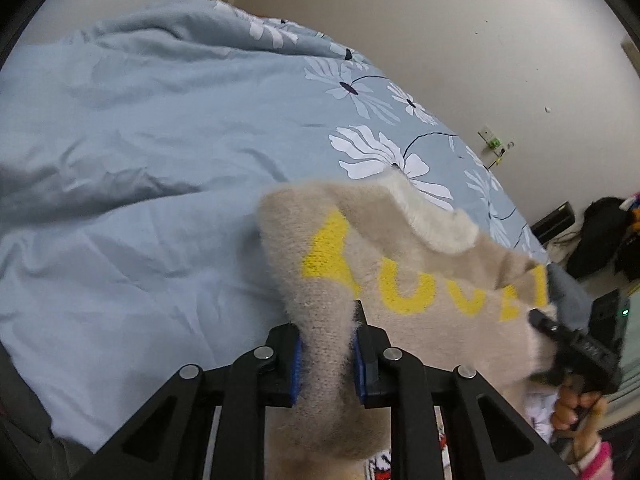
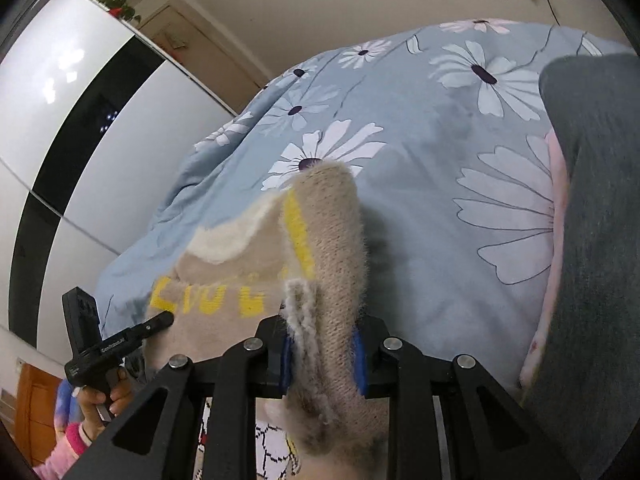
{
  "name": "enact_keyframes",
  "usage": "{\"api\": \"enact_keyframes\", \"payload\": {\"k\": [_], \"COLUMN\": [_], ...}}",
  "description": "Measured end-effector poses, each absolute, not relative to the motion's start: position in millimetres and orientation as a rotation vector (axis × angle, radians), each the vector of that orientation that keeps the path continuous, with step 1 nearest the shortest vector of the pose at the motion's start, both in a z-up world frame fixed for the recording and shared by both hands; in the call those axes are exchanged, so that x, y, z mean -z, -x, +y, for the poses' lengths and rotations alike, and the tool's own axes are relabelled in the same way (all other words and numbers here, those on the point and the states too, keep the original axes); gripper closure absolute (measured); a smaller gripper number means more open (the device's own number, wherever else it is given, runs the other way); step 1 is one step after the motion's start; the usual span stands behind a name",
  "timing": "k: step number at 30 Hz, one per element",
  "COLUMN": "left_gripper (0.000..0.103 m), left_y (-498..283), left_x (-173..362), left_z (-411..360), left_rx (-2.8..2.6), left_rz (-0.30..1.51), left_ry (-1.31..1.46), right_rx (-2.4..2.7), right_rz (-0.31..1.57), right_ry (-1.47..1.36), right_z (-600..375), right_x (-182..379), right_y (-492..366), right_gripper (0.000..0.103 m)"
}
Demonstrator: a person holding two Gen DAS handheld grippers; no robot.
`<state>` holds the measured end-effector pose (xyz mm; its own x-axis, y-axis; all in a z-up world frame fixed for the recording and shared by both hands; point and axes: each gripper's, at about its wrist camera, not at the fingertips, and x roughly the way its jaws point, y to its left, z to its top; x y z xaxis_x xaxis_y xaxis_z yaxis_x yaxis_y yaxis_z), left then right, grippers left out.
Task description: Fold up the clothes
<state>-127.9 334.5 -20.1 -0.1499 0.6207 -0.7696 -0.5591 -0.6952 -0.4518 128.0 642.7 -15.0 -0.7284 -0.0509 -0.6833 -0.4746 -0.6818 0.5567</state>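
Sweater [image 1: 400, 280] of fuzzy beige knit, lettered in yellow, is held up above the near edge of the bed [image 1: 140, 160], stretched between both claws. The left claw [image 1: 326, 360] is nearly closed, a bunched fold pinched between its blue pads. The right claw [image 2: 322, 356] is likewise clamped on the other end. A blue floral duvet [image 2: 420, 152] is spread beneath, and a grey garment [image 2: 592, 200] is seen toward the bed's right edge
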Motion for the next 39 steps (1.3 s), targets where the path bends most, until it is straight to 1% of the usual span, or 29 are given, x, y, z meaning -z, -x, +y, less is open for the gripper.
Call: {"api": "enact_keyframes", "payload": {"k": [2, 3, 4, 5, 6, 7, 10, 13, 15, 17, 21, 24, 27, 30, 33, 39], "left_gripper": [0.077, 0.074, 0.067, 0.063, 0.057, 0.052, 0.044, 0.043, 0.041, 0.041, 0.04, 0.04, 0.04, 0.04, 0.04, 0.041], "left_y": [127, 125, 121, 118, 114, 107, 82, 53, 32, 12, -17, -33, -46, -55, -64, -75], "left_x": [18, 16, 15, 14, 13, 10, -2, -8, -3, 5, 25, 14, 6, 15, 24, 20], "left_z": [331, 327, 323, 319, 315, 307, 284, 263, 248, 235, 218, 215, 217, 215, 212, 214], "left_rx": [-1.917, -1.913, -1.906, -1.898, -1.891, -1.876, -1.87, -1.826, -1.795, -1.768, -1.768, -1.804, -1.777, -1.742, -1.705, -1.72], "left_rz": [-0.094, -0.11, -0.126, -0.141, -0.157, -0.169, -0.162, -0.136, -0.141, -0.138, -0.117, -0.071, -0.035, -0.058, -0.081, -0.028], "left_ry": [1.36, 1.374, 1.392, 1.41, 1.428, 1.43, 1.404, 1.414, 1.437, 1.467, 1.526, 1.487, 1.475, 1.515, 1.555, 1.537], "right_rx": [-2.468, -2.468, -2.462, -2.452, -2.439, -2.422, -2.419, -2.458, -2.48, -2.49, -2.437, -2.363, -2.367, -2.394, -2.404, -2.416], "right_rz": [1.089, 1.082, 1.075, 1.067, 1.058, 1.048, 1.04, 1.052, 1.062, 1.078, 1.042, 0.992, 0.978, 1.011, 0.986, 1.024], "right_ry": [1.027, 1.03, 1.03, 1.027, 1.026, 1.026, 1.016, 0.994, 0.999, 1.057, 1.224, 1.32, 1.304, 1.293, 1.295, 1.281], "right_z": [642, 641, 640, 638, 637, 635, 622, 602, 586, 563, 521, 500, 488, 481, 474, 465], "right_x": [14, 12, 10, 7, 5, 3, -8, -24, -32, -30, -6, 11, 11, 9, 8, 7], "right_y": [-125, -125, -127, -129, -132, -136, -155, -181, -199, -218, -247, -262, -269, -270, -272, -282], "right_gripper": [0.076, 0.074, 0.073, 0.072, 0.067, 0.067, 0.066, 0.064, 0.059, 0.057, 0.057, 0.057, 0.057, 0.056, 0.056, 0.056]}}
